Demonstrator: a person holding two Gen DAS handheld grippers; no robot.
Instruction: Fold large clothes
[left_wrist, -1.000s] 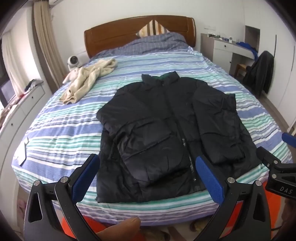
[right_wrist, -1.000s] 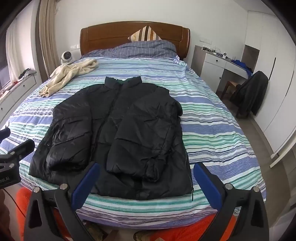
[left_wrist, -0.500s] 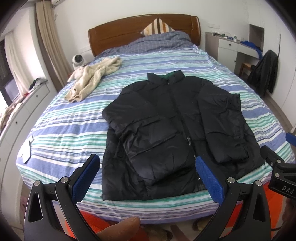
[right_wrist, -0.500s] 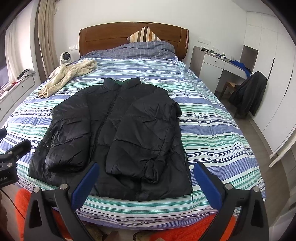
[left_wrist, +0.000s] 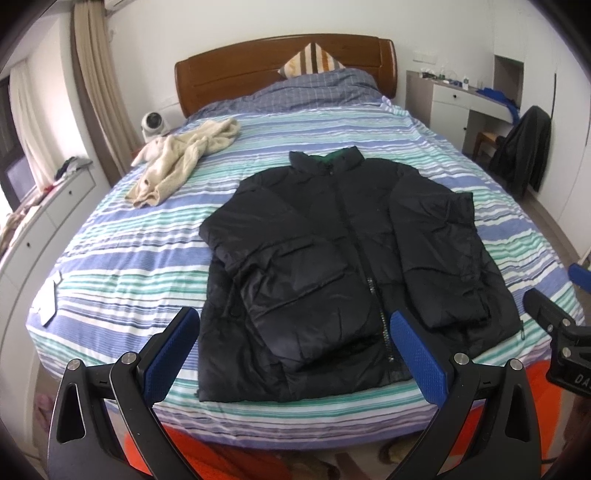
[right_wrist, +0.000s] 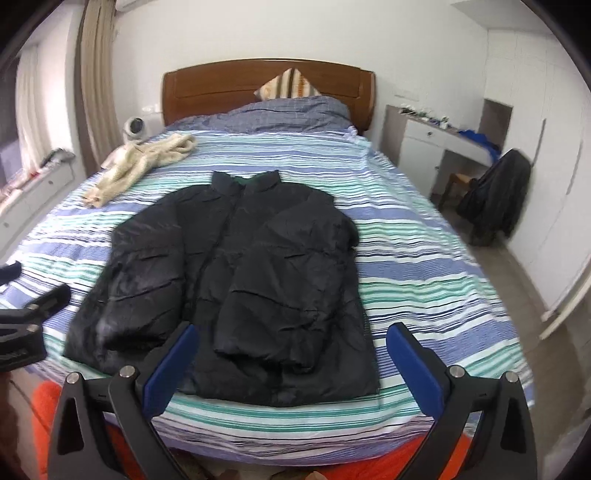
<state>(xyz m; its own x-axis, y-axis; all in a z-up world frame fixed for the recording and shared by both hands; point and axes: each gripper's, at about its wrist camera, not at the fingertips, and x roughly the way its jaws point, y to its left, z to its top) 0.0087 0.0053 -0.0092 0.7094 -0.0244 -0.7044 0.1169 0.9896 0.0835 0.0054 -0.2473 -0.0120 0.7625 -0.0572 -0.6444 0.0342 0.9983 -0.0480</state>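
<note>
A black puffer jacket (left_wrist: 343, 266) lies flat, front up, on the striped bed (left_wrist: 122, 258), collar toward the headboard, both sleeves folded down over its front. It also shows in the right wrist view (right_wrist: 243, 280). My left gripper (left_wrist: 291, 350) is open and empty, held off the foot of the bed before the jacket's hem. My right gripper (right_wrist: 291, 363) is open and empty, also back from the hem. Each gripper shows at the edge of the other's view.
A cream sweater (left_wrist: 184, 162) lies at the bed's far left. A wooden headboard (left_wrist: 284, 70) and pillows are at the back. A white desk (left_wrist: 461, 99) and a chair with dark clothes (left_wrist: 524, 147) stand right. White drawers (left_wrist: 40, 221) run along the left.
Both grippers have drawn back and risen a little from the bed, so the jacket looks smaller and farther. The jacket has not moved. Both grippers stay open.
</note>
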